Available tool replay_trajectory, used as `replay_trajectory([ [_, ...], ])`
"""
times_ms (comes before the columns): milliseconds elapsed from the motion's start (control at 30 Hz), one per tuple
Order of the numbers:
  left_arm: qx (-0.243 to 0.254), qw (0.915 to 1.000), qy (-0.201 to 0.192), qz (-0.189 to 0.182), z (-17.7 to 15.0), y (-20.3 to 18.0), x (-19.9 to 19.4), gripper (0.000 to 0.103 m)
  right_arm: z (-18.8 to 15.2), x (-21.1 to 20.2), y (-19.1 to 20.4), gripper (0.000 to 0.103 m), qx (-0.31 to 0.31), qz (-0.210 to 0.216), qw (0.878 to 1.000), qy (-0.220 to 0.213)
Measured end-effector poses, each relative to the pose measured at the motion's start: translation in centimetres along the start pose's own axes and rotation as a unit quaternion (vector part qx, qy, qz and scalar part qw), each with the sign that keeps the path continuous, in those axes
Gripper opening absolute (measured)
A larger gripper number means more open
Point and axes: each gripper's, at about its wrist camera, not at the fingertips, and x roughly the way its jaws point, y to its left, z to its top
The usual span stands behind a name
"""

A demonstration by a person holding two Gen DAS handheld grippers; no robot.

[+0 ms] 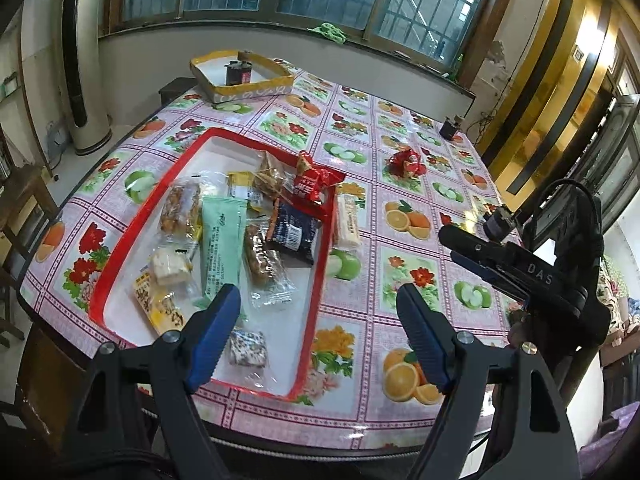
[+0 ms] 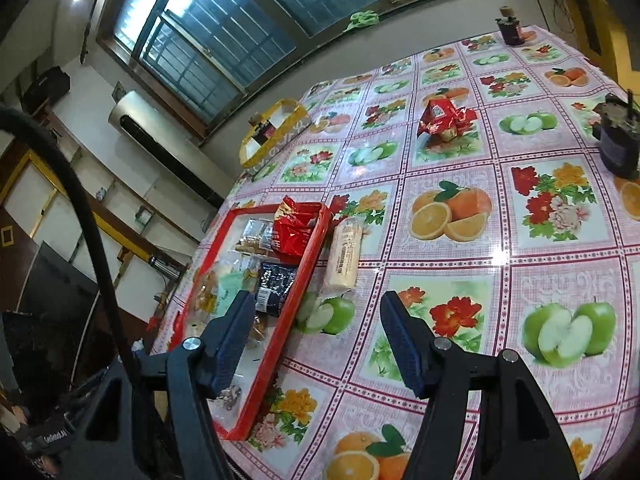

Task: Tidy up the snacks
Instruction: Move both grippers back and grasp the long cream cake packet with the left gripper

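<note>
From the left wrist view, your left tongs point(image 1: 318, 312) hang spread wide and empty above the near end of the red tray point(image 1: 320, 248), which already carries most of the snacks; a pale wrapped bar point(image 1: 347, 222) lies on the tabletop point(image 1: 420, 184) just outside the tray's right wall, touching or nearly touching it, and a red crinkled packet point(image 1: 406, 162) sits well apart farther back; the red pouch point(image 1: 316, 182) drapes over the tray's far corner, so a careless sweep could knock it out; the right tongs point(image 1: 460, 246) show side-on at the right edge.

From the right wrist view, your right tongs point(image 2: 316, 328) are likewise released, holding nothing, aimed toward the pale wrapped bar point(image 2: 342, 258) beside the red tray point(image 2: 280, 336); if you come in low, I judge the left finger may catch the thin tray wall and shove or tip the whole tray; the bar's slick wrapper may squirt out if pinched near its end; the red crinkled packet point(image 2: 442, 118) is light and springy, likely to skid on the glossy tabletop point(image 2: 500, 240); mind the dark potted object point(image 2: 618, 140) at the right when reaching back.
</note>
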Motion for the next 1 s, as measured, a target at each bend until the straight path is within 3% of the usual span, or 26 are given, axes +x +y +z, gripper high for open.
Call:
replay_trajectory([
  [433,0.039,0.9990,0.016,0.016,-0.8,-3.7,1.1,0.081,-0.4,-1.9,-1.7,0.062,0.002,0.028,1.000,-0.010],
  [733,0.032,0.9985,0.038,-0.024,0.0,-4.3,4.7,0.081,-0.4,-2.1,-3.3,0.063,-0.012,0.029,0.999,-0.005],
  [1000,0.056,0.9948,0.078,-0.033,2.2,-5.1,9.2,0.080,3.3,0.5,-5.7,0.063,0.007,0.005,1.000,0.009],
])
